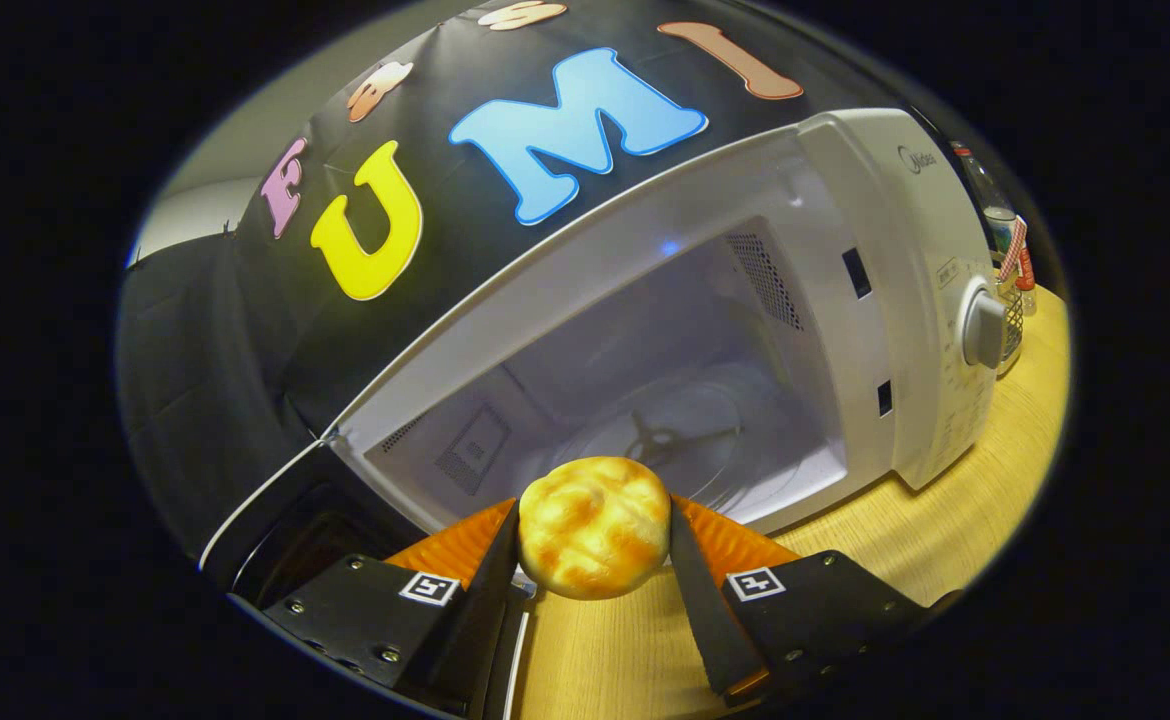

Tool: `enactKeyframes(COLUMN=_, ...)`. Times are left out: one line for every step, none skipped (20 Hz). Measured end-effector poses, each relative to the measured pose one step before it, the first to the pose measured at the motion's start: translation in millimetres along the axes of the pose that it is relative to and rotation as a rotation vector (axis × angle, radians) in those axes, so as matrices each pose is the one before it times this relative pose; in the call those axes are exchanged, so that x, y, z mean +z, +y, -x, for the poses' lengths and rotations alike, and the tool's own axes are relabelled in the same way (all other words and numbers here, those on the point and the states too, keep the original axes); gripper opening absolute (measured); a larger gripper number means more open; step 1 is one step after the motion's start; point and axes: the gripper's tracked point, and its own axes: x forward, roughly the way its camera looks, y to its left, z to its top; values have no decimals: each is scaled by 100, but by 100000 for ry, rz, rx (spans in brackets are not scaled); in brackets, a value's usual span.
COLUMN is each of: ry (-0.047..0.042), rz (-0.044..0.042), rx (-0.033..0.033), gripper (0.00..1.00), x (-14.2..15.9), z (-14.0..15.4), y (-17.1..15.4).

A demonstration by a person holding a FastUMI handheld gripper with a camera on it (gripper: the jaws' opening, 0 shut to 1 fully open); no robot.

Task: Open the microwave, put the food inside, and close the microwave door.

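Note:
A round golden bun [594, 527] sits between my two fingers, and my gripper [595, 520] is shut on it, held above the wooden table. Just ahead stands the white microwave [905, 300] with its cavity [645, 400] exposed. Inside lies the glass turntable [675, 440] with its hub. The dark door [285, 520] hangs swung out to the left of my fingers. The bun hovers at the cavity's front sill, not inside it.
The wooden table [945, 530] runs under and to the right of the microwave. A control knob [985, 330] sticks out of the microwave's right panel. Behind the microwave stand a bottle [990, 200] and a wire holder [1015, 320].

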Motion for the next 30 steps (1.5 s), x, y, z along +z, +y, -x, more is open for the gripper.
enactKeyframes(ry=150, rz=-1131, rx=-951, gripper=82, x=-162, z=-681, y=-395)
enactKeyframes(ry=-33, rz=-1713, rx=-804, gripper=82, x=-26, z=-615, y=-328)
enactKeyframes(ry=-316, rz=-1653, rx=-851, gripper=82, x=-72, z=-463, y=-299)
enactKeyframes(ry=-297, rz=-1384, rx=-872, gripper=82, x=-2, z=-479, y=-202)
enactKeyframes(ry=-225, rz=-1104, rx=-726, gripper=82, x=-118, z=-385, y=-138)
enactKeyframes(ry=-67, rz=-54, rx=-606, gripper=82, x=-58, z=-420, y=-53)
enactKeyframes(ry=-401, rz=10, rx=-177, gripper=82, x=-166, z=-440, y=-52)
enactKeyframes(ry=-236, rz=222, rx=-222, gripper=82, x=34, z=-320, y=42)
enactKeyframes(ry=-426, rz=261, rx=-482, gripper=82, x=-68, z=-359, y=-49)
enactKeyframes(ry=-543, rz=110, rx=-818, gripper=82, x=85, z=-348, y=-98)
enactKeyframes(ry=-389, rz=8, rx=-1086, gripper=82, x=-4, z=-337, y=-267)
enactKeyframes(ry=-286, rz=-561, rx=-996, gripper=82, x=126, z=-281, y=-218)
enactKeyframes(ry=-78, rz=-915, rx=-957, gripper=82, x=-8, z=-343, y=-250)
enactKeyframes(ry=-705, rz=-568, rx=-312, gripper=82, x=142, z=-255, y=-114)
enactKeyframes(ry=-839, rz=-231, rx=-727, gripper=85, x=294, z=-96, y=-10)
enactKeyframes(ry=-1173, rz=577, rx=-929, gripper=86, x=251, z=-129, y=-88)
enactKeyframes(ry=-627, rz=333, rx=-1029, gripper=88, x=199, z=79, y=-72)
enactKeyframes(ry=416, rz=-240, rx=-809, gripper=95, x=46, z=122, y=-1)
enactKeyframes(ry=791, rz=-150, rx=-350, gripper=96, x=-178, z=124, y=-24)
enactKeyframes(ry=873, rz=462, rx=110, gripper=96, x=-58, z=312, y=137)
enactKeyframes(ry=496, rz=1346, rx=406, gripper=96, x=-87, z=458, y=153)
enactKeyframes(ry=205, rz=2006, rx=653, gripper=96, x=101, z=532, y=225)
enactKeyframes(ry=-260, rz=2212, rx=881, gripper=96, x=143, z=782, y=352)
enactKeyframes(ry=-433, rz=1623, rx=796, gripper=96, x=336, z=903, y=384)
enactKeyframes(ry=-494, rz=1027, rx=1351, gripper=96, x=302, z=1047, y=472)
enactKeyframes(ry=-590, rz=1032, rx=1397, gripper=96, x=381, z=1221, y=607)
enactKeyframes(ry=-827, rz=1890, rx=2033, gripper=96, x=396, z=1348, y=699)
enactKeyframes(ry=-640, rz=3106, rx=1733, gripper=96, x=394, z=1353, y=693)
enactKeyframes(ry=-924, rz=3252, rx=990, gripper=96, x=419, z=1338, y=445)
enactKeyframes(ry=-1073, rz=2280, rx=684, gripper=96, x=543, z=1320, y=372)
